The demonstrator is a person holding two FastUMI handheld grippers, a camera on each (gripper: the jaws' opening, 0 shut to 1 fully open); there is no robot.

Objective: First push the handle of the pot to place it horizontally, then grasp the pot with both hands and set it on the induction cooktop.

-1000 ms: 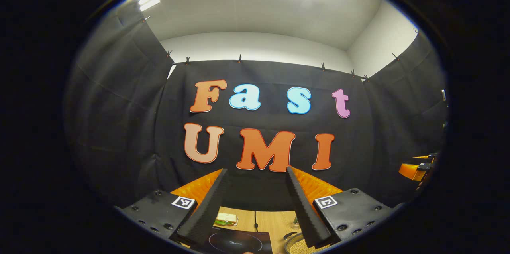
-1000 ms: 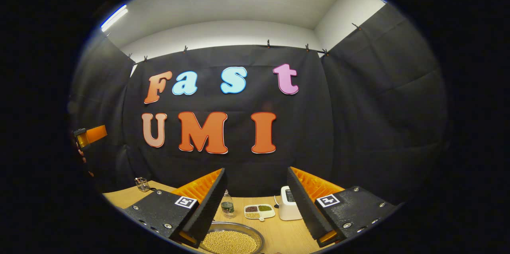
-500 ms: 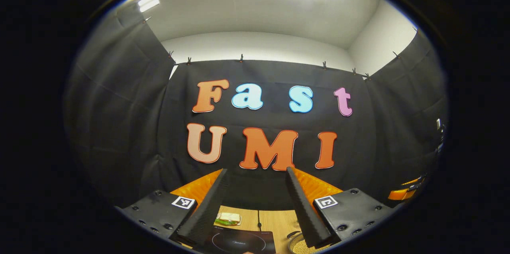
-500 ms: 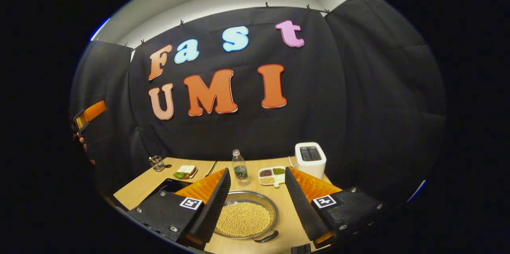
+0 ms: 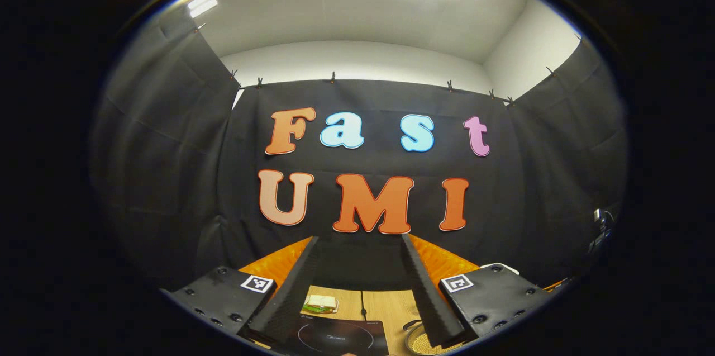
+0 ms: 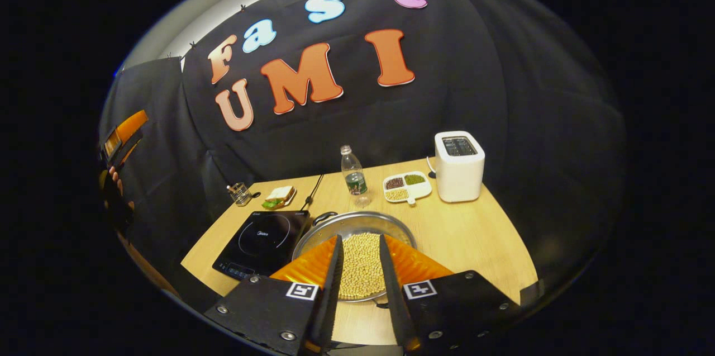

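While the wooden table (image 6: 475, 233) carries the induction cooktop (image 6: 262, 244) with the bean-filled pot (image 6: 357, 233) just beside it, the right gripper (image 6: 357, 266), narrowly parted and empty, hangs directly over the pot, nearer than the wide-open, empty left gripper (image 5: 357, 278).

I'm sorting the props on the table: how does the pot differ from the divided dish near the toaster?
The pot is round, metal and large; the divided dish is white, roughly rectangular and much smaller. The pot holds one heap of pale beans; the divided dish holds three separate kinds in compartments. The pot sits beside the induction cooktop; the divided dish lies beside the toaster. Both rest on the wooden table.
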